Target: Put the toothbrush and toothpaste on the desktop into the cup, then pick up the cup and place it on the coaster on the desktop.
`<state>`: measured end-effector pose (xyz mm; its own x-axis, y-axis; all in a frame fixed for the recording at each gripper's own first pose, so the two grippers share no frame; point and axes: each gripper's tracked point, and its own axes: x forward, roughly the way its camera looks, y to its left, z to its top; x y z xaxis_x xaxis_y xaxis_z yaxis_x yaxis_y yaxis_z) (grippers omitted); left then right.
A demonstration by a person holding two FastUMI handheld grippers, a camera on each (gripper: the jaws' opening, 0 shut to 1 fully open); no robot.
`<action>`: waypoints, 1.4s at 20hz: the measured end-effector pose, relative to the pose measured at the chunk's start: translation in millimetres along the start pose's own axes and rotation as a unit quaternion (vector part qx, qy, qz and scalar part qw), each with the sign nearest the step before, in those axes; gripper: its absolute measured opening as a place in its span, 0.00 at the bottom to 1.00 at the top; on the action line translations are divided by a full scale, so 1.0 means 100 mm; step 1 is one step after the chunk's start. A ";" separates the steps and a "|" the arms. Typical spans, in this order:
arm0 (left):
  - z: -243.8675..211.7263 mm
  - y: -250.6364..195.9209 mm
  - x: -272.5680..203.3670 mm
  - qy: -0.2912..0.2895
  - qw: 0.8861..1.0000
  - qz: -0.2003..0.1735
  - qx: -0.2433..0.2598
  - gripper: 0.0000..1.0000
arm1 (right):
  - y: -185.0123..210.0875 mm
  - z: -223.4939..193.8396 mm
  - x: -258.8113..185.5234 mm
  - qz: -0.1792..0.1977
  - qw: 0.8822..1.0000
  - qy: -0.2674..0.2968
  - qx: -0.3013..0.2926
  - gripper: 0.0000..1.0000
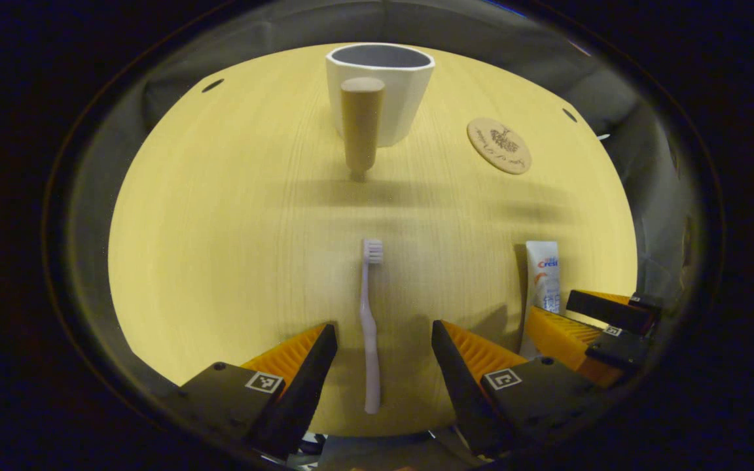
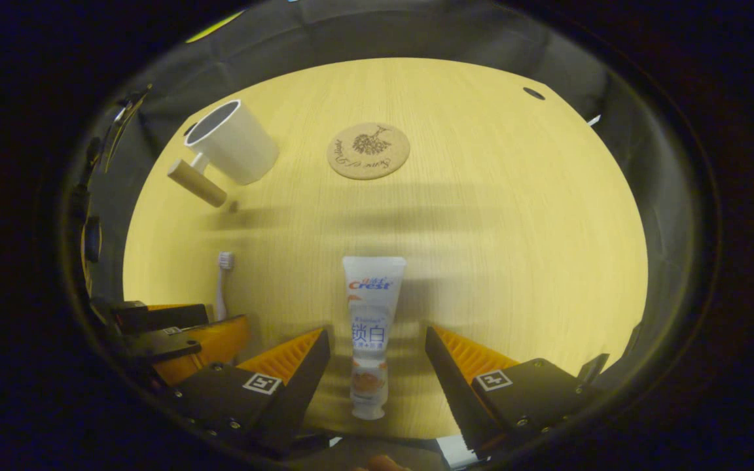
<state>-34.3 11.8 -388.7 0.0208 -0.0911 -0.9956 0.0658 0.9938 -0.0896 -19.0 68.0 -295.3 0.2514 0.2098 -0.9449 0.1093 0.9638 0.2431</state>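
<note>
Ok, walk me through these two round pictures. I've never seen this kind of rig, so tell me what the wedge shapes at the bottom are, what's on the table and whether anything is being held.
A person holds a two-finger gripper in each hand, and each carries a camera looking forward along its fingers. Those wedges are the fingers.

In the left gripper view, the left gripper is open around a toothbrush lying flat on the wooden table. In the right gripper view, the right gripper is open around a toothpaste tube.

Farther back stand a white cup with a wooden handle and a round coaster. Nothing is gripped yet.

Pale wooden desktop [image 1: 233, 216], dark cloth wall [image 2: 416, 39], dim light
</note>
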 end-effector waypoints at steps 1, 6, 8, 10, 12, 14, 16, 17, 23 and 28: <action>-0.01 0.00 0.01 0.004 1.000 0.000 0.001 0.96 | 0.01 -0.01 0.00 0.001 1.000 0.003 -0.001 0.92; -0.05 0.01 0.05 0.016 1.000 0.002 -0.001 0.96 | 0.03 -0.02 0.08 0.003 1.000 0.012 -0.002 0.92; -0.04 0.02 0.05 0.014 1.000 0.004 0.003 0.94 | 0.03 -0.03 0.11 0.002 1.000 0.016 -0.004 0.92; -0.03 0.03 0.05 0.015 1.000 0.010 0.008 0.92 | 0.05 -0.05 0.15 0.004 1.000 0.021 -0.005 0.92; -0.04 0.09 0.06 0.016 1.000 0.022 0.014 0.78 | 0.04 -0.07 0.18 0.000 1.000 0.024 -0.007 0.92; -0.05 0.15 0.05 0.017 0.999 0.031 0.019 0.73 | 0.00 -0.06 0.18 -0.008 1.000 0.018 -0.010 0.86; -0.04 0.19 0.05 0.014 0.999 0.038 0.026 0.67 | -0.04 -0.05 0.18 -0.016 1.000 0.015 -0.013 0.76; -0.05 0.19 0.04 0.015 0.999 0.037 0.028 0.49 | -0.05 -0.07 0.18 -0.018 1.000 0.015 -0.016 0.67; -0.04 0.16 0.05 -0.003 0.998 0.042 0.042 0.25 | -0.11 -0.11 0.19 -0.007 1.000 0.025 0.006 0.27; -0.06 0.18 0.01 -0.029 0.998 0.026 0.053 0.12 | -0.11 -0.09 0.14 0.021 0.999 -0.002 0.027 0.16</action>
<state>-38.7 30.1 -391.8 0.0852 -0.0462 -0.9953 0.1677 0.9853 -0.0314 -25.5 61.4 -312.9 0.2613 0.2496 -0.9324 0.1510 0.9435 0.2949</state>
